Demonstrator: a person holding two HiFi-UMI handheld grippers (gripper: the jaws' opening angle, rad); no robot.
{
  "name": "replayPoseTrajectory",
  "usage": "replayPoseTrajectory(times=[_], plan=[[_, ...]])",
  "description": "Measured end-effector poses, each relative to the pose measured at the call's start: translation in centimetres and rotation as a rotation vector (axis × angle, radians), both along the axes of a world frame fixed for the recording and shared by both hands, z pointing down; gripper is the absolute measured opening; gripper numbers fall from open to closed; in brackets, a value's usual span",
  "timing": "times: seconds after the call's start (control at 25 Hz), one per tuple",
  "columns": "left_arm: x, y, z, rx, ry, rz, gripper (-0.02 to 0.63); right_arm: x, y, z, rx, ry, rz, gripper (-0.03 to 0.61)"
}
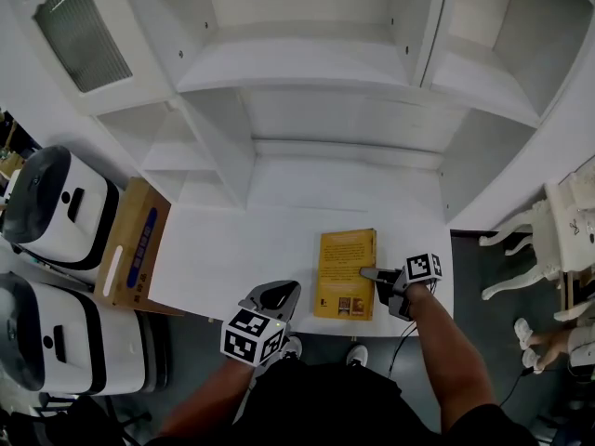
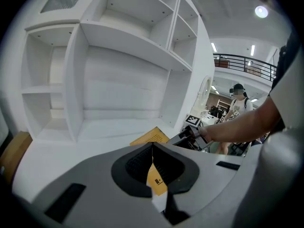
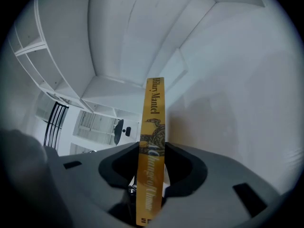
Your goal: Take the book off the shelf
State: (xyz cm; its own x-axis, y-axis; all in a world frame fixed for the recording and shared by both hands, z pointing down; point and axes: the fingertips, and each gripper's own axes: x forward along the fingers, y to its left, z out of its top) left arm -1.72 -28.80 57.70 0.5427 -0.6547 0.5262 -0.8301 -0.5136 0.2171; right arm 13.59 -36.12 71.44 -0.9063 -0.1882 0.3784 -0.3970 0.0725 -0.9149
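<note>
Book (image 1: 346, 273) flat at desk (image 1: 232, 249) level, right gripper (image 1: 369, 273) clamped on its spine, left gripper (image 1: 290, 289) closed empty; set-down seems near done, next we settle it and let go

Grips the book (image 1: 346, 266) with the right gripper (image 1: 370, 274) at the middle of its right edge, jaws pressed on the two covers with the spine between them and the gripper turned on its side. Reaches in with the bare right forearm (image 1: 454, 351) from the near right of the book, almost straight. Holds the left gripper (image 1: 284, 295) just beside the book's near left corner, apart from it, jaws closed tip to tip on nothing, pointing forward and somewhat down. Angles the left forearm (image 1: 200, 407) in from the book's near left.
</note>
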Motion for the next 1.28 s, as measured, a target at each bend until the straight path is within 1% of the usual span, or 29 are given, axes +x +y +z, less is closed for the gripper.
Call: replayPoseTrajectory(times=[0.08,0.24,0.4,0.64,0.72,0.84,0.88,1.12,1.28], plan=[[-0.2,0.0,0.2,-0.007,0.001,-0.011,0.011,0.2,-0.2,0.9,-0.005,0.033,0.006,0.161],[-0.2,-0.3,0.6,-0.019,0.004,-0.021,0.011,0.7,-0.4,2.7,0.006,0.147,-0.016,0.166],[0.1,-0.7,1.2,-0.031,0.007,-0.018,0.011,0.9,-0.8,3.8,0.025,0.207,-0.001,0.184],[0.7,-1.2,1.0,-0.029,0.009,-0.004,0.011,0.9,-0.9,5.0,0.038,0.297,0.021,0.220],[0.7,-1.2,1.1,-0.031,0.009,-0.006,0.011,1.2,-1.1,5.5,0.063,0.347,0.021,0.233],[0.8,-1.0,1.2,-0.035,0.008,-0.008,0.011,1.7,-1.3,6.1,0.128,0.453,-0.006,0.240],[0.9,-0.9,1.2,-0.035,0.009,-0.009,0.011,1.7,-1.3,6.3,0.141,0.473,-0.009,0.244],[1.2,-0.4,1.1,-0.030,0.011,-0.019,0.011,1.9,-0.8,6.4,0.171,0.522,-0.014,0.244],[1.3,0.1,0.6,-0.022,0.013,-0.035,0.011,2.4,-0.8,5.0,0.243,0.543,-0.004,0.244]])
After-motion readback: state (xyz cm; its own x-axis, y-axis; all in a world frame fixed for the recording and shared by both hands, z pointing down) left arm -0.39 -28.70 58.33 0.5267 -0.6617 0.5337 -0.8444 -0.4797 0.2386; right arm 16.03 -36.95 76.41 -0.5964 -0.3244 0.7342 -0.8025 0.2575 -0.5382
